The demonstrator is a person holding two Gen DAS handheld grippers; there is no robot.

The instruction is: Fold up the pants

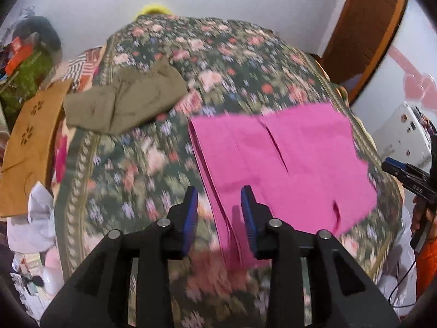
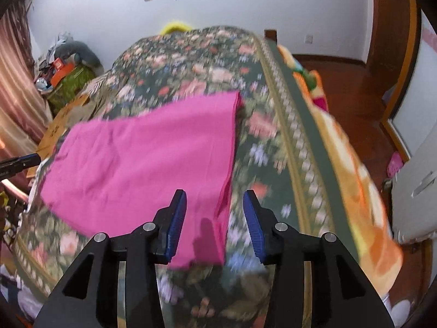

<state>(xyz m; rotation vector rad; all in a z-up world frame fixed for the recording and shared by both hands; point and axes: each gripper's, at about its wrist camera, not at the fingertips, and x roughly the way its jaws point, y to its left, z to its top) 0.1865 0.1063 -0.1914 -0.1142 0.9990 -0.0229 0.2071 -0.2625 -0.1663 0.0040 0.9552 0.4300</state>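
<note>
Looking from the left wrist:
Left gripper (image 1: 219, 195): jaws spread apart, nothing between the blue pads (image 1: 190, 216); it hangs above the bedspread at the pants' left edge.
Pants (image 1: 286, 161): pink, lying flat and folded on the floral bedspread (image 1: 142, 158), layered edges showing along the left side, a slit near the middle.
Olive garment (image 1: 125, 104): crumpled on the bedspread, farther back and left, well apart from the pants.
Cardboard (image 1: 30, 147): brown sheet at the bed's left edge.
Right gripper (image 1: 409, 177): seen at the right border, just past the pants; whether it is spread or closed cannot be told from here.

Looking from the right wrist:
Right gripper (image 2: 215, 198): jaws wide apart and empty, poised over the near right corner of the pants (image 2: 142, 158).
Pants: flat on the bedspread (image 2: 273, 142), right edge running between the pads, near corner under the gripper.
Orange blanket (image 2: 355, 186): along the bed's right side, beside the bordered hem.
Left gripper (image 2: 19, 162): only a tip showing at the left border.
Focus: bedspread is motion-blurred in both views.
</note>
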